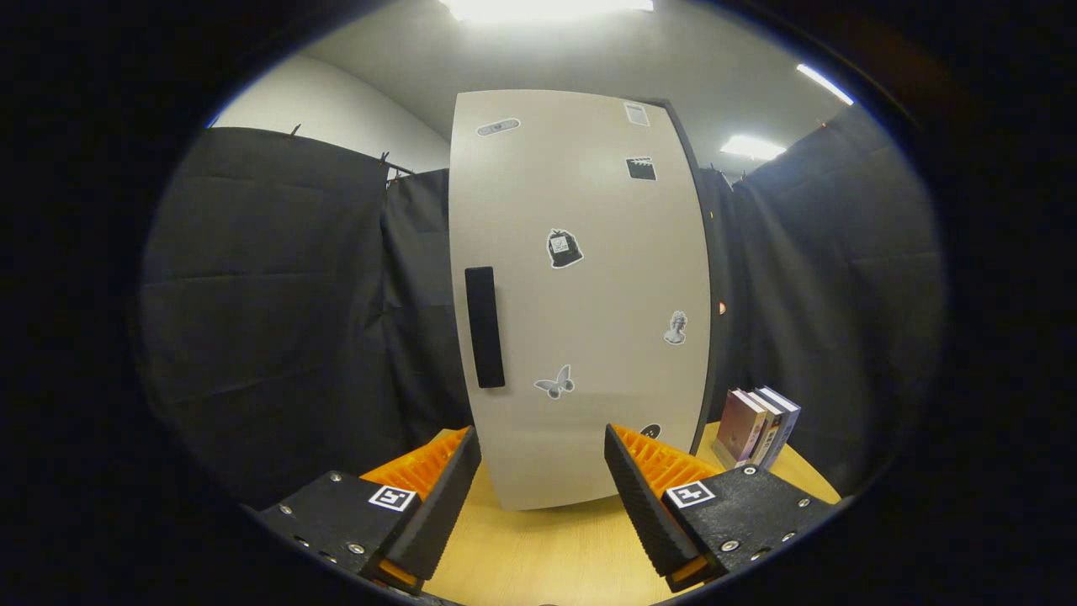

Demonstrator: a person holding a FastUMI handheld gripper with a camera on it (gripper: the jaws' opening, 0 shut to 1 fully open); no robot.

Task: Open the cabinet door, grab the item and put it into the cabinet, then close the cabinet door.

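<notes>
The cabinet (580,295) stands on the table (538,547) just ahead of the fingers, its door (589,252) closed (dark handle (485,338) at its left edge). The gripper (543,471) faces it level, fingers apart, empty. Books (757,425) stand right of the cabinet.

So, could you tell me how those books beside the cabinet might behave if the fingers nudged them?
The books stand upright and unsupported right of the cabinet, so they would probably topple. They look rigid and should slide on the smooth wooden table. The open gripper holds nothing.
</notes>
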